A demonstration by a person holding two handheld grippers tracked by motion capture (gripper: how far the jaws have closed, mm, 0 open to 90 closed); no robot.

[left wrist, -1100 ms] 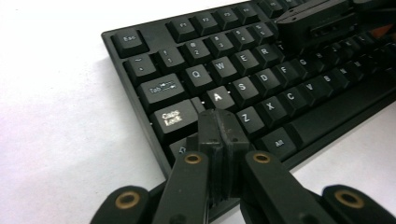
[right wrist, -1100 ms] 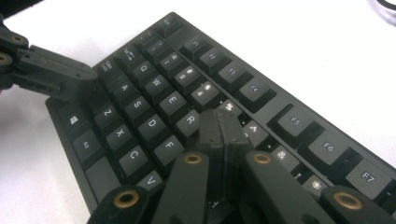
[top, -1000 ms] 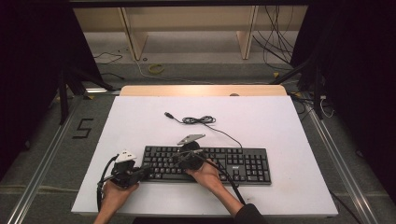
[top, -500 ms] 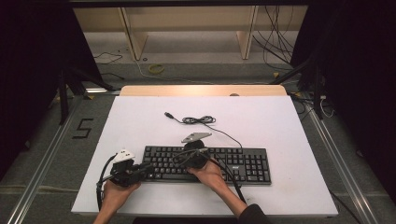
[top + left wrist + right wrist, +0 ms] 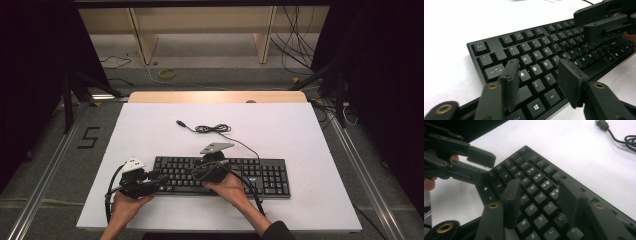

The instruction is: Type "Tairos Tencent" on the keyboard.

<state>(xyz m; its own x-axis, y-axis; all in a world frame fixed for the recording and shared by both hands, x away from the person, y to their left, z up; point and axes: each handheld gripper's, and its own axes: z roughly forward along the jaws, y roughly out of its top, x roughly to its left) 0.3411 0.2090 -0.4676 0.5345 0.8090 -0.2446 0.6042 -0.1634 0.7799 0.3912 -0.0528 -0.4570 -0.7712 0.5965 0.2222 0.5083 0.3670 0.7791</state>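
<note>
black keyboard (image 5: 222,176) lies flat near the white table's (image 5: 300,135) front edge, its usb cable (image 5: 212,128) coiled behind. left gripper (image 5: 537,77) hovers over the a-s-d keys, right gripper (image 5: 536,197) over the middle letter keys; both jaw pairs, just opening, stand apart, gripping nothing.

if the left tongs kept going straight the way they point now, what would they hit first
Probably the black computer keyboard: the left tongs, jaws apart after just opening with nothing gripped, aim down at its letter keys near A, S and D. Depth is hard to judge.
</note>
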